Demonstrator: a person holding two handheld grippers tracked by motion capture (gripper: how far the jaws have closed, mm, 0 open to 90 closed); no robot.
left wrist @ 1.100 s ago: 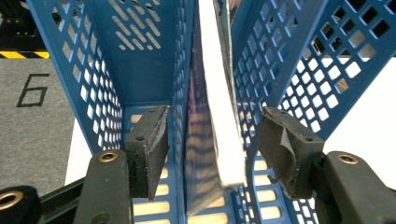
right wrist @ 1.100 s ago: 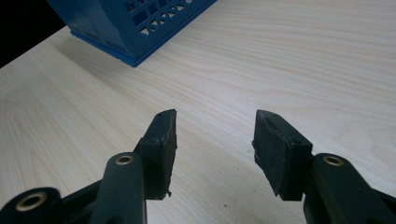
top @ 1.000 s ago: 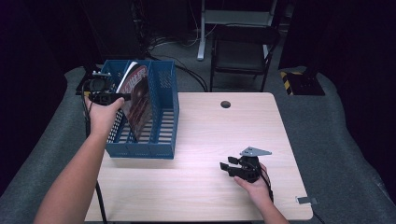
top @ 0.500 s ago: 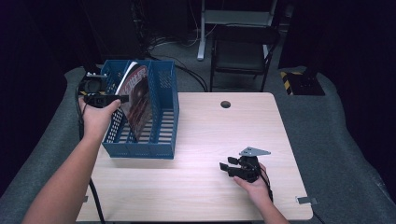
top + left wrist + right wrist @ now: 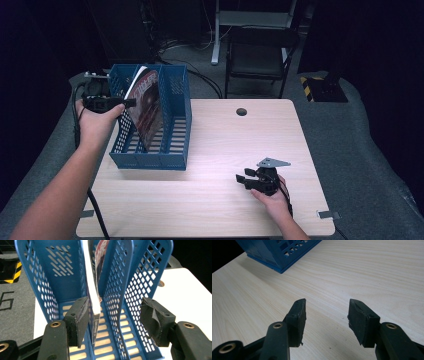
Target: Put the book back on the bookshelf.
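Thin and floppy, the magazine (image 5: pixel 93 282) at upper centre likely wants gripping by its spine; left gripper (image 5: pixel 113 320) and right gripper (image 5: pixel 327 320) both gape empty.

Light wood-grain table (image 5: pixel 210 150), round grommet hole (image 5: pixel 241 111) near far edge. Blue mesh file rack (image 5: pixel 172 125) stood on the left part, its base flat on the top. Right gripper (image 5: pixel 245 179) rested on the near-right part, well apart from rack.

Magazine (image 5: pixel 148 107) upright, seemingly in blue rack (image 5: pixel 172 160)
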